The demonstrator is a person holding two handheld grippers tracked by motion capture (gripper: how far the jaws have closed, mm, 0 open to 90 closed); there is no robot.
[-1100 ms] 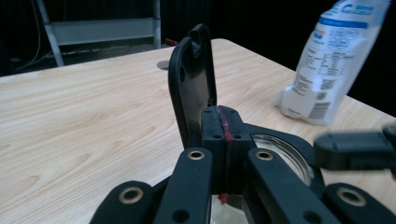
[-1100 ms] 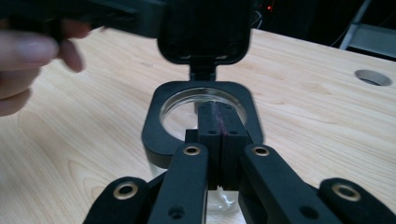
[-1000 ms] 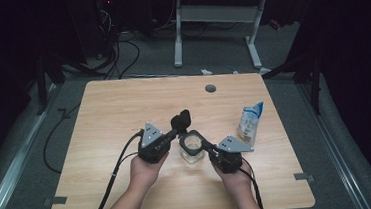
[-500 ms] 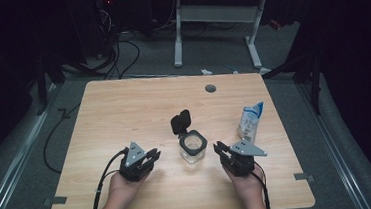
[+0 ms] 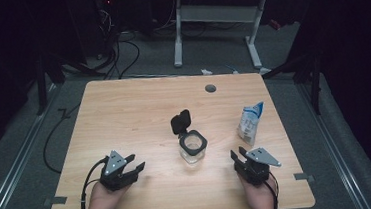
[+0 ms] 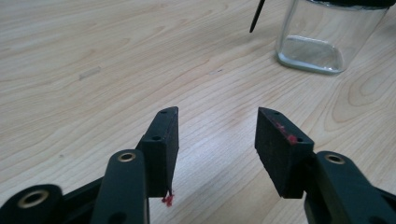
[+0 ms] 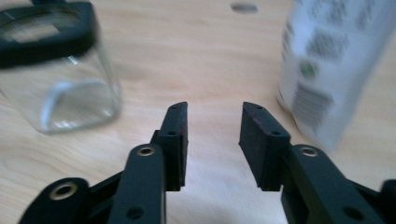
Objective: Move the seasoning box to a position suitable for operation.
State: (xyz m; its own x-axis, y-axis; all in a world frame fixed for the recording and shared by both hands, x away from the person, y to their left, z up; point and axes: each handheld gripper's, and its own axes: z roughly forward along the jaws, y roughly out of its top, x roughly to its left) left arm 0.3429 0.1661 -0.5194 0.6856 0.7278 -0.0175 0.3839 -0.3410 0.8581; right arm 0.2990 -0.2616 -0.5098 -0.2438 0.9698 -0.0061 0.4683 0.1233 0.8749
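Both the left gripper [image 5: 137, 167] and right gripper [image 5: 237, 155] have just been opening, empty, on the counter [image 5: 124, 114], flanking the lidded glass jar [image 5: 193, 148] at centre, the white pouch [image 5: 250, 122] at three o'clock beyond.

Bright lit table [image 5: 123, 109] amid dark surroundings; blurred pouch [image 7: 336, 60]; soft shadows

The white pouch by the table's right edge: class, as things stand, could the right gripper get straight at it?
Probably yes. The right gripper sits open and empty just in front of the pouch, with bare table between them. The glass jar stands off to the left, out of that path.
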